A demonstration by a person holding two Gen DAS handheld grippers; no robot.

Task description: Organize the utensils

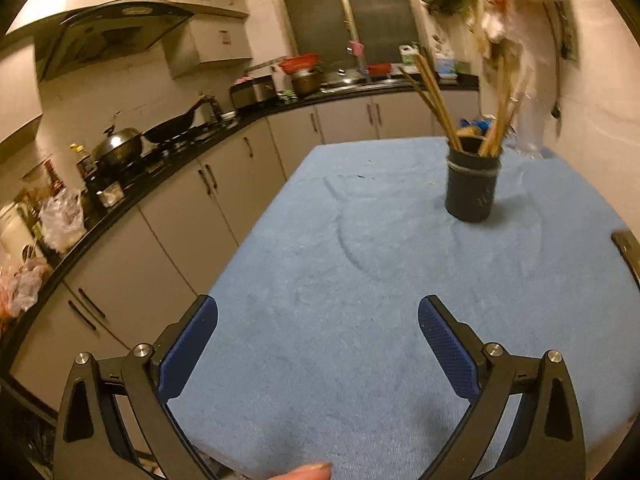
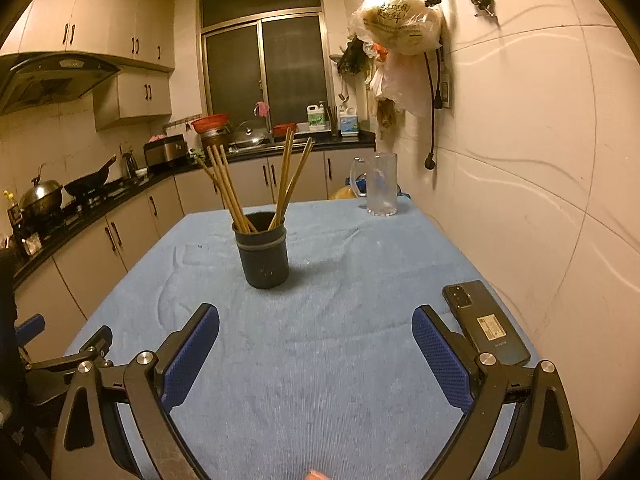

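A dark round holder [image 2: 264,254] stands upright on the blue cloth of the table [image 2: 320,360], with several wooden chopsticks [image 2: 228,188] leaning out of it. In the left wrist view the same holder [image 1: 473,184] sits far off at the upper right, its chopsticks [image 1: 432,96] blurred. My left gripper [image 1: 318,316] hovers open over bare cloth near the table's left edge, nothing between its blue pads. My right gripper [image 2: 316,324] is open too, low over the cloth in front of the holder, with nothing between its fingers.
A dark phone [image 2: 486,322] lies face down by the right finger, close to the wall. A clear glass mug [image 2: 380,184] stands at the far right of the table. Kitchen counter [image 1: 132,188] with pans runs along the left. Bags [image 2: 400,20] hang on the wall.
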